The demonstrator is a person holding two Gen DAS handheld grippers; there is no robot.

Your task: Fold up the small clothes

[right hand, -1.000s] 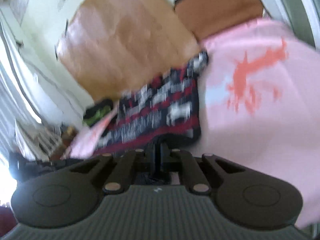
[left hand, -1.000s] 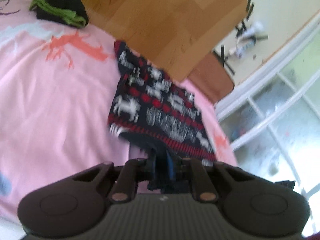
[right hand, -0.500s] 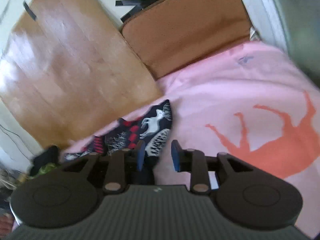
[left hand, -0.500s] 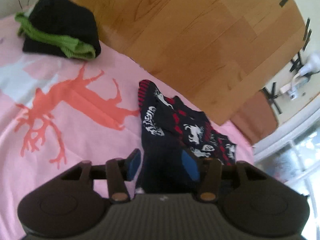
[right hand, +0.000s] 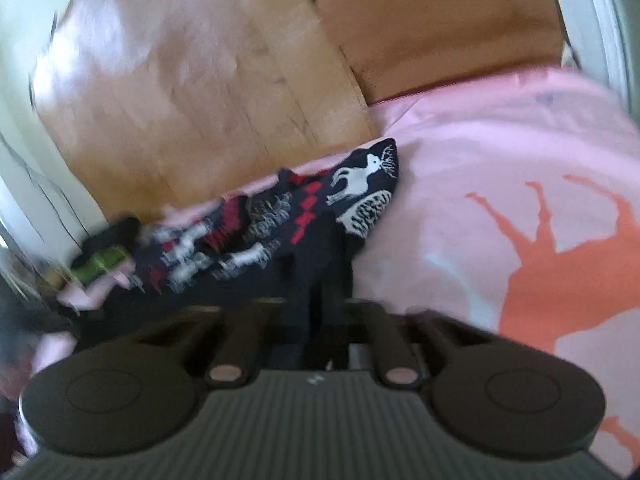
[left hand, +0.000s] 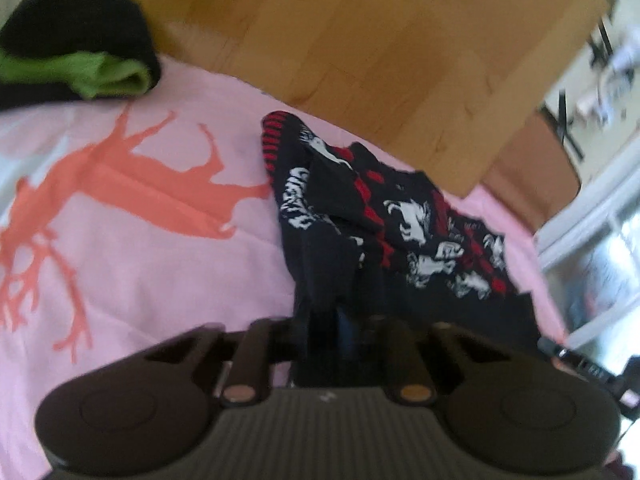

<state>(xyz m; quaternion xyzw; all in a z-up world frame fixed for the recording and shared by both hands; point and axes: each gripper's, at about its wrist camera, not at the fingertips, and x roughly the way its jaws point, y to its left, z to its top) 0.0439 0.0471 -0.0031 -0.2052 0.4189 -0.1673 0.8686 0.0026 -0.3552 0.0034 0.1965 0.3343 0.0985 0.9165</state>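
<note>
Two hand-held grippers clamp the same garment point(left hand: 400, 216), a dark knit with red and white deer pattern. Left hand-held gripper point(left hand: 344, 332) pinches dark fabric directly ahead of it; right hand-held gripper point(right hand: 320, 320) likewise. Garment lies bunched on pink bedspread point(left hand: 140, 260), between both, near wooden board point(left hand: 360, 40). Folded black-green item point(left hand: 80, 56) sits well apart.

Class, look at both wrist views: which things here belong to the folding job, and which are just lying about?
In the job: patterned sweater, left gripper and right gripper, each shut on its dark fabric.

Lying about: black-and-green folded garment, pink deer-print sheet, wooden board.
</note>
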